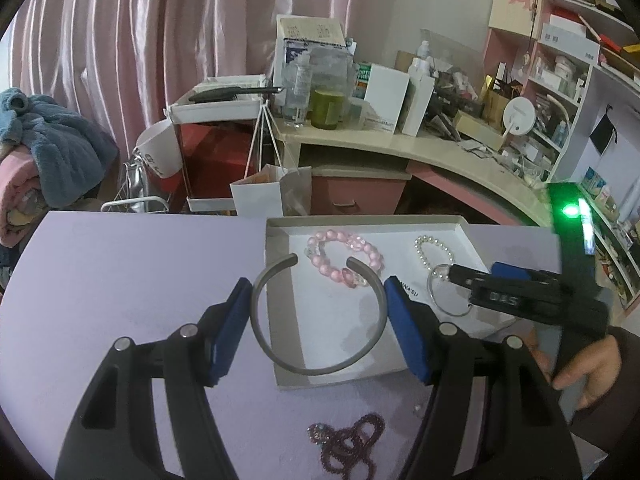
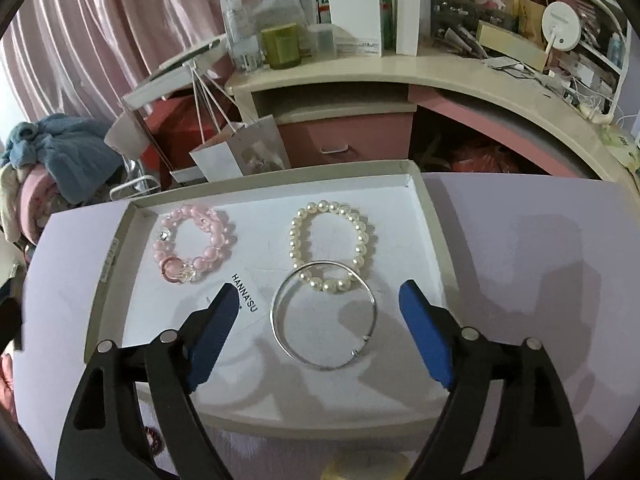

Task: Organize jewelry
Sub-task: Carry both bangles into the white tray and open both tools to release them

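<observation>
My left gripper (image 1: 316, 292) is shut on a grey open cuff bangle (image 1: 320, 368), held over the left part of a shallow white box lid (image 1: 276, 236). In the lid lie a pink bead bracelet (image 1: 344, 258), a pearl bracelet (image 2: 332, 244) and a thin silver bangle (image 2: 324, 316) that overlaps the pearls. My right gripper (image 2: 316, 304) is open and empty, its fingers on either side of the silver bangle, just above it. It also shows in the left wrist view (image 1: 500, 280). A dark purple bead necklace (image 1: 352, 448) lies on the lilac table in front of the lid.
The lilac table (image 2: 520, 260) ends just behind the lid. Beyond it stand a cluttered cream desk (image 2: 400, 68) with pink drawers, paper bags (image 2: 240, 152) and pink curtains. A pile of blue and pink blankets (image 1: 44, 140) is at far left.
</observation>
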The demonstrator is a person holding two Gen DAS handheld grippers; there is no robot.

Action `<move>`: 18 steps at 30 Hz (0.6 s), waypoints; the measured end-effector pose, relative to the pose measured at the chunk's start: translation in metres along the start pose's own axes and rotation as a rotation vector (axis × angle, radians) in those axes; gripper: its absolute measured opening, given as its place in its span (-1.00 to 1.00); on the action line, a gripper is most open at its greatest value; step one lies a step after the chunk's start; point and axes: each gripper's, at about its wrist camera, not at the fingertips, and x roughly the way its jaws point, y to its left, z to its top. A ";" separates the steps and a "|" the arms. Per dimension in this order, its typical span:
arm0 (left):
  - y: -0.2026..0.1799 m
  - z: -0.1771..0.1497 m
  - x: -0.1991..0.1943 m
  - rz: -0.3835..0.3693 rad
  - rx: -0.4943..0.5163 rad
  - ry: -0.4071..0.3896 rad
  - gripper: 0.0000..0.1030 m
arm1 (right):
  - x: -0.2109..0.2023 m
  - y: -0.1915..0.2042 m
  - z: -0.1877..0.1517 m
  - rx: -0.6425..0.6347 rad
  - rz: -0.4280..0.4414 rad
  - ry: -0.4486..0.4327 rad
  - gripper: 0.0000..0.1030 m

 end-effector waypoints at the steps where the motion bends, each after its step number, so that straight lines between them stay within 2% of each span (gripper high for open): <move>1: -0.001 0.000 0.002 -0.001 0.000 0.003 0.30 | -0.005 -0.004 -0.003 0.013 0.008 -0.005 0.62; 5: -0.005 -0.001 0.013 -0.012 0.007 0.021 0.30 | -0.023 -0.018 -0.012 0.052 0.011 -0.035 0.62; 10: -0.012 -0.002 0.033 -0.039 -0.003 0.057 0.30 | -0.043 -0.034 -0.027 0.088 -0.029 -0.068 0.62; 18: -0.021 -0.006 0.072 -0.050 0.010 0.122 0.30 | -0.052 -0.045 -0.042 0.126 -0.054 -0.073 0.62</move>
